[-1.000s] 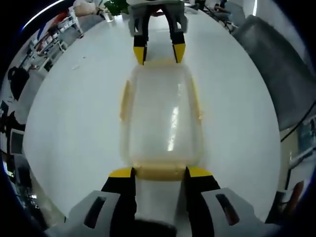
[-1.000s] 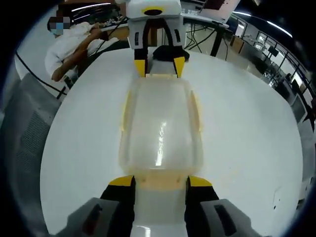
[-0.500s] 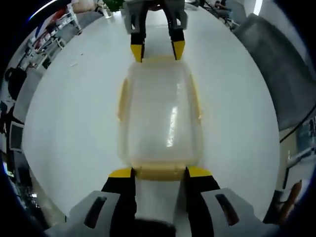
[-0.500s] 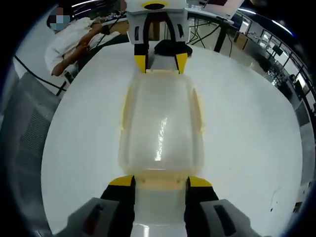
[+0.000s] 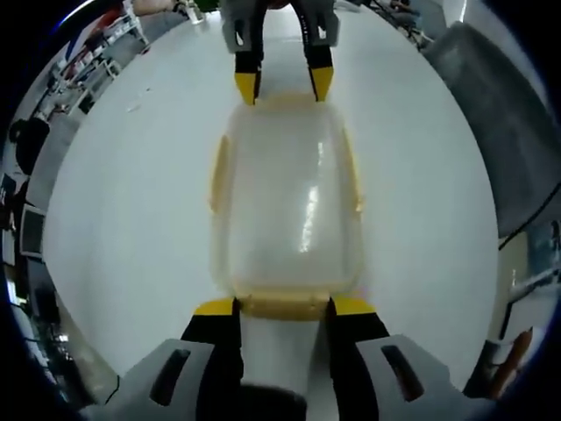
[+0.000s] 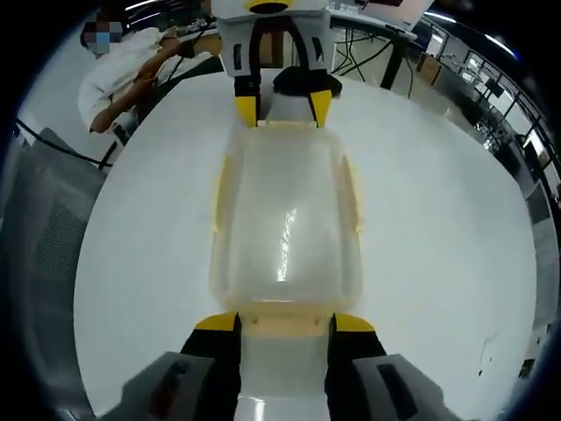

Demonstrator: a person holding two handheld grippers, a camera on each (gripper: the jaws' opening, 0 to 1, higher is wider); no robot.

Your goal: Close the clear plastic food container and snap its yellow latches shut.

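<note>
Left gripper view: right tool (image 5: pixel 282 85) nearer container (image 5: pixel 285 197) than before.

white table (image 6: pixel 438 228) | seated person (image 6: pixel 131 74) | grey chair (image 5: pixel 500 114)

I am looking across a wide white counter (image 5: pixel 114 219) that is reflecting soft overhead light, with a grey mesh chair back (image 5: pixel 504 114) standing at its edge in the left gripper view. In the right gripper view, a person in a white top (image 6: pixel 131 74) is leaning at the counter's far side, another grey chair (image 6: pixel 44 228) is sitting close by, and desks with black legs (image 6: pixel 386 61) are running under strip lights (image 6: pixel 456 19).
</note>
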